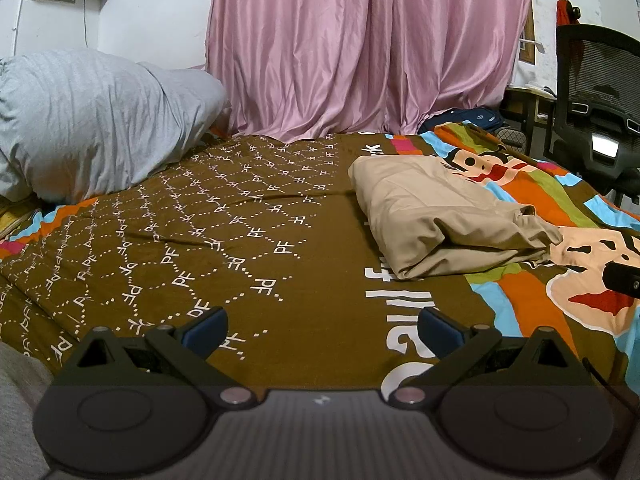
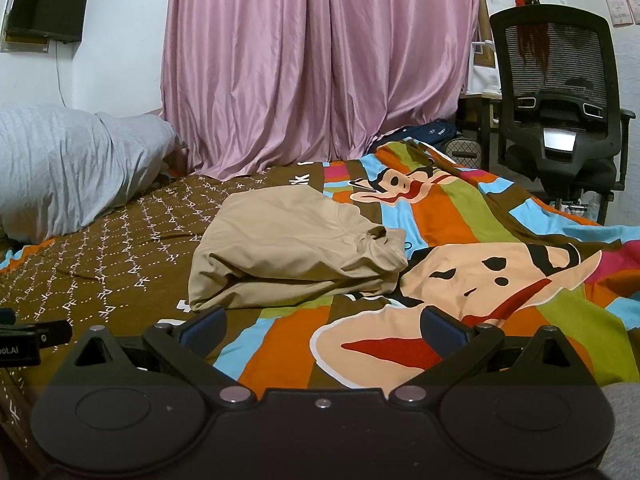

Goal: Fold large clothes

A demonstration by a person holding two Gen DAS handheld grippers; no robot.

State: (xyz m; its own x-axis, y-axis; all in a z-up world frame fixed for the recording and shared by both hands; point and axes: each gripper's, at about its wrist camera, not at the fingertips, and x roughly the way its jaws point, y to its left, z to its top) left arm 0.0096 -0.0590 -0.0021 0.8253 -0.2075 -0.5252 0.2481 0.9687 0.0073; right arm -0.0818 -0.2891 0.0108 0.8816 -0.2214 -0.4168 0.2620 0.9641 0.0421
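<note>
Both your left gripper and right gripper hold jaws wide, empty. The beige folded cotton garment looks done on the patterned bed. Press edges flat, squarely.

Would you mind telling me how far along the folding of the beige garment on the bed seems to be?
It looks mostly done: the beige garment lies on the bedspread as a compact, layered bundle. Nothing is in hand: the left gripper and right gripper are both open, empty and short of it. What may be left is tidying the bunched, wrinkled end; no other clothes awaiting folding are visible.
</note>
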